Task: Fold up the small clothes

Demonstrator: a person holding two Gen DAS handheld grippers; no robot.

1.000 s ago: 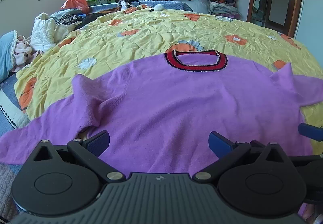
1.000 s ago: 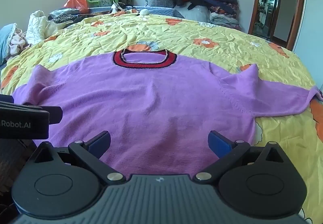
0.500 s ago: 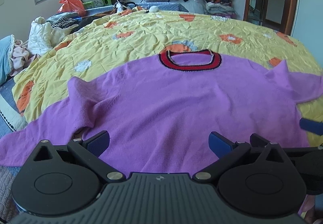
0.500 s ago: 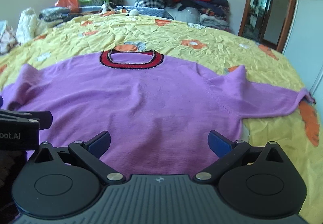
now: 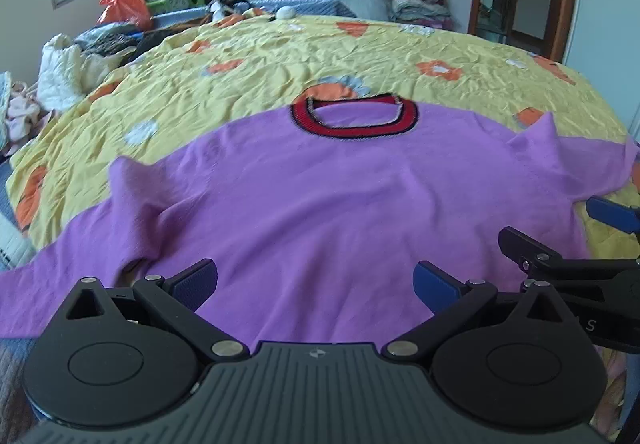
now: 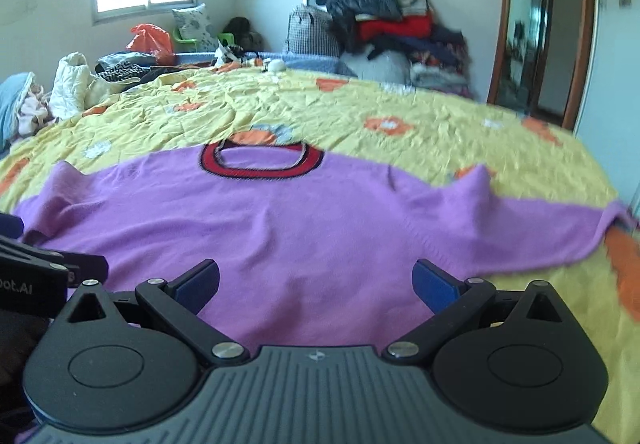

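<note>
Now both grippers sit spread wide and empty: the left gripper (image 5: pixel 315 284) and the right gripper (image 6: pixel 316 284) each hover just above the near hem of the purple sweater (image 5: pixel 340 196), blue pads clear of the knit. Compared with a second ago, the right wrist view has swung toward the right sleeve (image 6: pixel 552 232) and the left gripper has risen slightly, so the left sleeve (image 5: pixel 80 244) shows more fully; the garment itself has not shifted. That suggests the spreading is done and the first fold, probably a sleeve brought inward, has yet to begin. The sweater lies face up and nearly flat on the yellow flowered bedspread (image 5: pixel 280 56), red-and-black ribbed collar (image 5: pixel 354 118) at the far end. Its knit looks soft and fuzzy, with a raised pucker at each shoulder, while the bedspread beneath is thin and finely creased.
</note>
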